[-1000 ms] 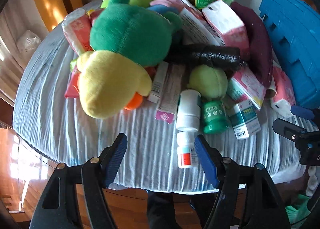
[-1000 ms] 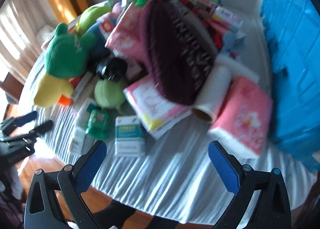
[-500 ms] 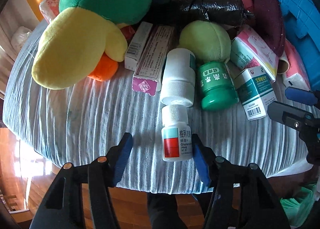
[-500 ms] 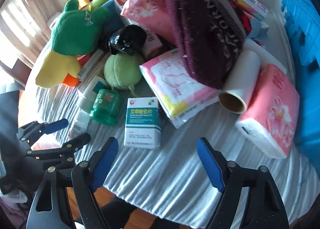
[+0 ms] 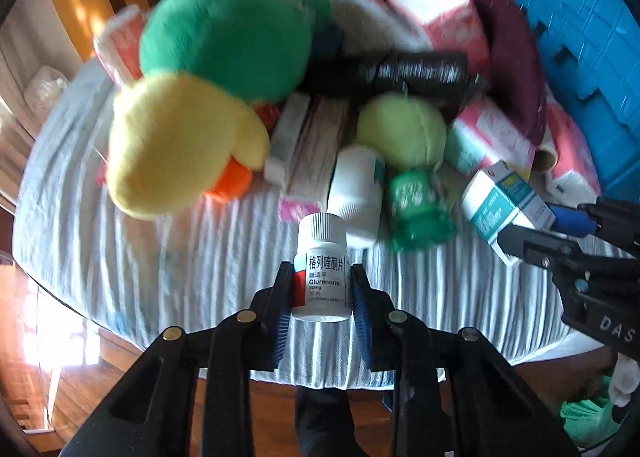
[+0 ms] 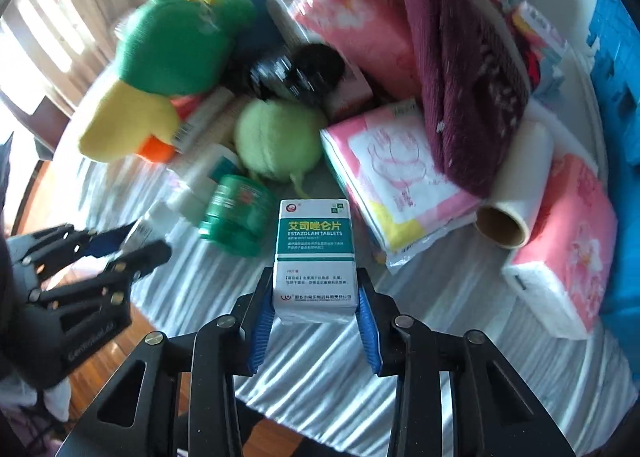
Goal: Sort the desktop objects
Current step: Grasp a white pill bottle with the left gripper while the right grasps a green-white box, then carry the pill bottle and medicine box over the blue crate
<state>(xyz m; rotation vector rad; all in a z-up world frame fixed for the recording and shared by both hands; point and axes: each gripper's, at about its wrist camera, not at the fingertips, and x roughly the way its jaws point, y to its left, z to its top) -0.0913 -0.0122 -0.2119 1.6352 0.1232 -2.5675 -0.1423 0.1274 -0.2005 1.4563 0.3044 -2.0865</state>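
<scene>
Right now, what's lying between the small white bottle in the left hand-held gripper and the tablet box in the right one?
In the left wrist view, a green jar lies on its side between the white bottle and the tablet box; a larger white bottle lies just behind.

Both tools, wide open earlier, are closing: left tool (image 5: 321, 289) on the pill bottle (image 5: 321, 269), right tool (image 6: 316, 299) on the tablet box (image 6: 315, 257) (both lifted).

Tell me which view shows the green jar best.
Right wrist: the green jar lies unobstructed beside the white bottle, its label facing the camera, though blurred. The left wrist view shows it too, blurrier and more foreshortened.
</scene>
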